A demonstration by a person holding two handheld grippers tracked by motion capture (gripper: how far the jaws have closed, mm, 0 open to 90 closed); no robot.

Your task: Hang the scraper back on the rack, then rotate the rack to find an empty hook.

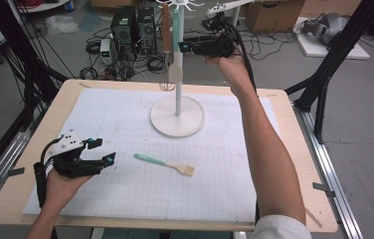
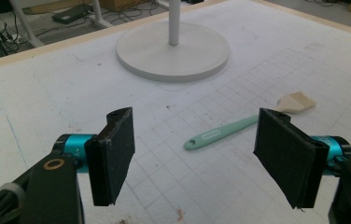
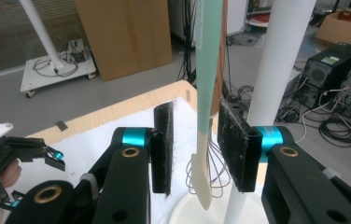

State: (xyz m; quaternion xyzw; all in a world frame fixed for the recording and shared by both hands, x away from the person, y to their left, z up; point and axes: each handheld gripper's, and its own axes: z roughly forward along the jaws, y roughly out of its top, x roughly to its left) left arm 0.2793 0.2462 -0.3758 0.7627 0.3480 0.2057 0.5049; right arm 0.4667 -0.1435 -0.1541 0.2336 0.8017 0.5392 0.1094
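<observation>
A mint-handled spatula (image 1: 175,72) and a brown-handled whisk (image 1: 166,83) hang from a white stand (image 1: 178,94) at the table's far middle. My right gripper (image 1: 186,47) is raised beside the stand. Its jaws straddle the spatula (image 3: 207,93) in the right gripper view, and a gap shows between the spatula and the left pad (image 3: 163,149). The whisk's brown handle (image 3: 223,46) hangs just behind. A mint-handled pastry brush (image 1: 165,164) lies flat on the mat. My left gripper (image 1: 103,151) rests open at the near left, with the brush (image 2: 229,130) ahead of its empty jaws.
A gridded white mat (image 1: 125,119) covers the wooden table. The stand's round base (image 2: 173,51) sits beyond the brush. Computer towers (image 1: 135,25), cables and cardboard boxes (image 1: 274,12) lie on the floor behind. Black frame struts (image 1: 334,55) flank the table.
</observation>
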